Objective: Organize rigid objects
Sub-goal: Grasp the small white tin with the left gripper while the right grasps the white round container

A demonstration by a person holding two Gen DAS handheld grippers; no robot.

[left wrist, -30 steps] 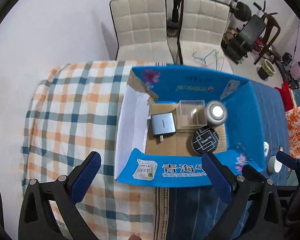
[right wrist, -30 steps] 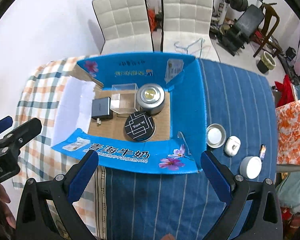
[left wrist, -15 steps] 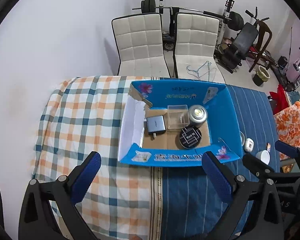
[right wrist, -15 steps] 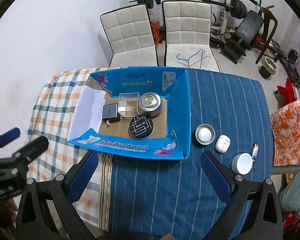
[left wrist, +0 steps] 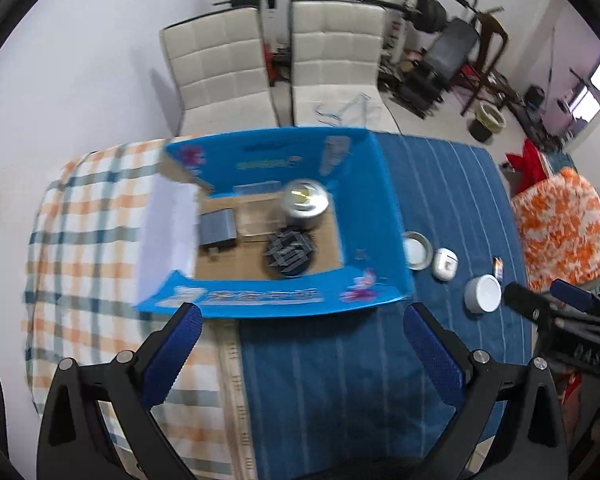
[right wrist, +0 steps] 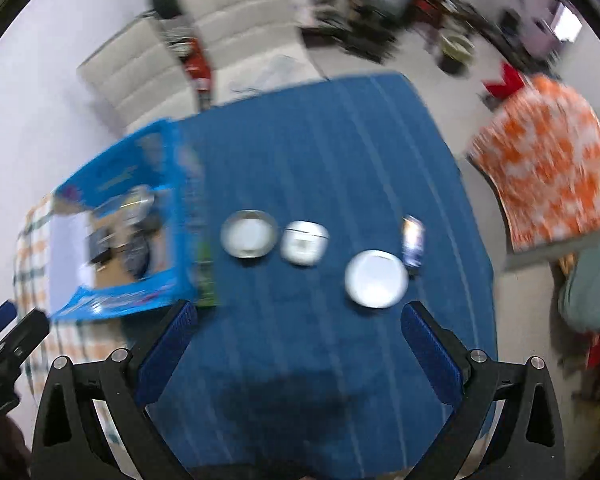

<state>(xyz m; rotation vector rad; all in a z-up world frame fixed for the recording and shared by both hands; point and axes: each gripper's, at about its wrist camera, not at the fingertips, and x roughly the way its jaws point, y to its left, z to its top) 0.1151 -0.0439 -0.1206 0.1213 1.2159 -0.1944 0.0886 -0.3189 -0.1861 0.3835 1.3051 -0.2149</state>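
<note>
**No legible text in either view**

Motion blur smears all printing. The blue box (left wrist: 384,216), centre of the left wrist view, carries white lettering on its near flap and far wall, but none of it can be made out.

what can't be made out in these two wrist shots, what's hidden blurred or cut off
- Print on the blue box: left wrist view, motion blur makes the lettering unreadable.
- Clear case inside the box: left wrist view, transparent and smeared, edges barely separable.
- Box contents: right wrist view, heavy blur merges them.
- Small upright item beside the white round lid: too blurred to identify.
- Right gripper: left wrist view, cut off by the frame edge.
</note>
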